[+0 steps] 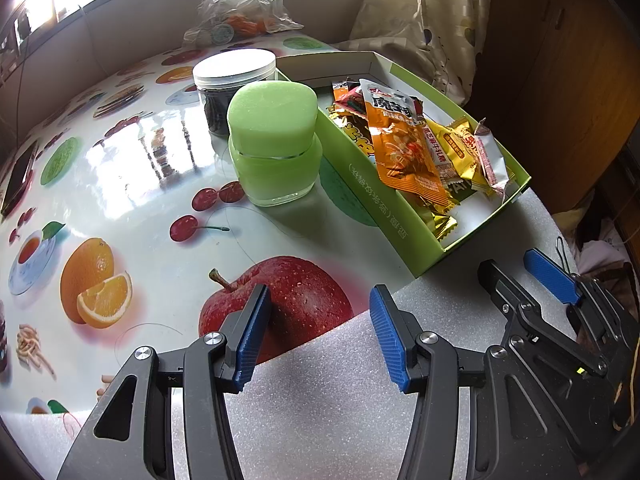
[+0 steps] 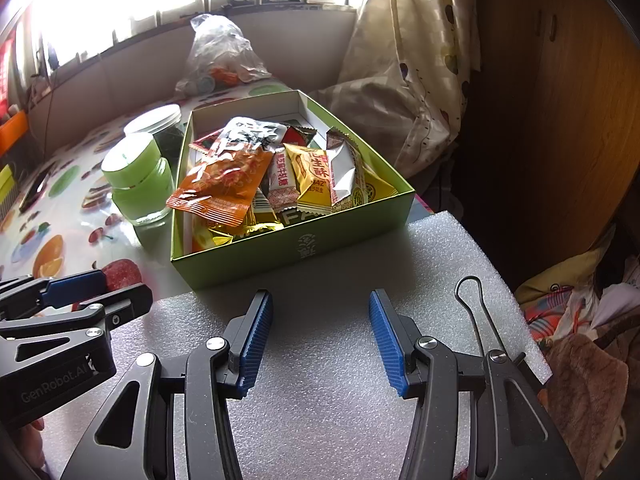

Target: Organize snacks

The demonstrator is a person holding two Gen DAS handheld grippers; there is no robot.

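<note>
From the left wrist camera, the left gripper (image 1: pixel 320 336) hangs over the near edge of a white foam sheet (image 1: pixel 328 408), its blue pads moderately apart with nothing between them. The right gripper (image 1: pixel 524 276) shows at the right, over the same sheet, also empty. Beyond lies a green box (image 1: pixel 372 216) on the fruit-print tablecloth (image 1: pixel 132 200), heaped with snack packets; an orange packet (image 1: pixel 400 148) lies on top. Just left of the box stands a green jar (image 1: pixel 272 140), and behind it a dark jar with a white lid (image 1: pixel 234 66). A clear plastic bag (image 1: pixel 236 4) sits at the far edge.

From the right wrist camera, the right gripper (image 2: pixel 320 336) is likewise half open and empty above the foam. The box of snacks (image 2: pixel 296 248) sits just beyond, a yellow packet (image 2: pixel 312 180) among the pile.
</note>
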